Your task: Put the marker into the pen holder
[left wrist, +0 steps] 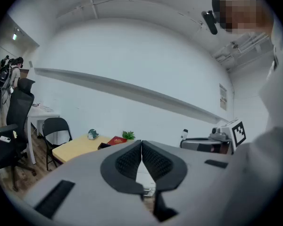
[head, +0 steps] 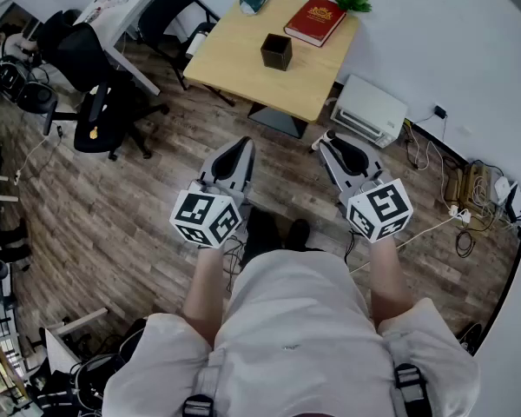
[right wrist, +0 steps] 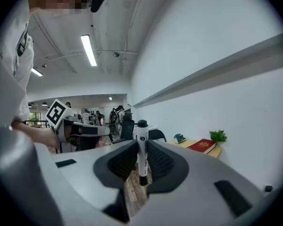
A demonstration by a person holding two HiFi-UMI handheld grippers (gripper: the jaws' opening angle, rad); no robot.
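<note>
**A:** What's your left side doing?

**B:** My left hand-held gripper [head: 240,149] is idle. Its jaws are pressed together on nothing, and it is held in front of the person's waist, above the wooden floor [head: 113,207]. I judge it's tucked in there so it doesn't get in the way, since this job needs only one side.

**A:** And the target?

**B:** The black pen holder [head: 276,51] is far ahead of me. It stands upright near the middle of the light wooden table [head: 230,69] with its mouth open to the top. A red book [head: 315,20] lies beyond it to the right, not touching it, so a drop from above looks unobstructed.

**A:** Where's the marker?

**B:** It's in my right hand-held gripper [right wrist: 141,161]. The jaws are clamped across the barrel of the white marker [right wrist: 142,147], which stands upright between the pads with its black cap on top. I read that hold as deliberate, because an upright marker can go straight down into the holder without being turned.

**A:** How far along are you?

**B:** I'd call this the carry stage. Both grippers are well apart from the table. The person has to walk over first, and then I line the marker up over the holder's mouth before letting go.
</note>
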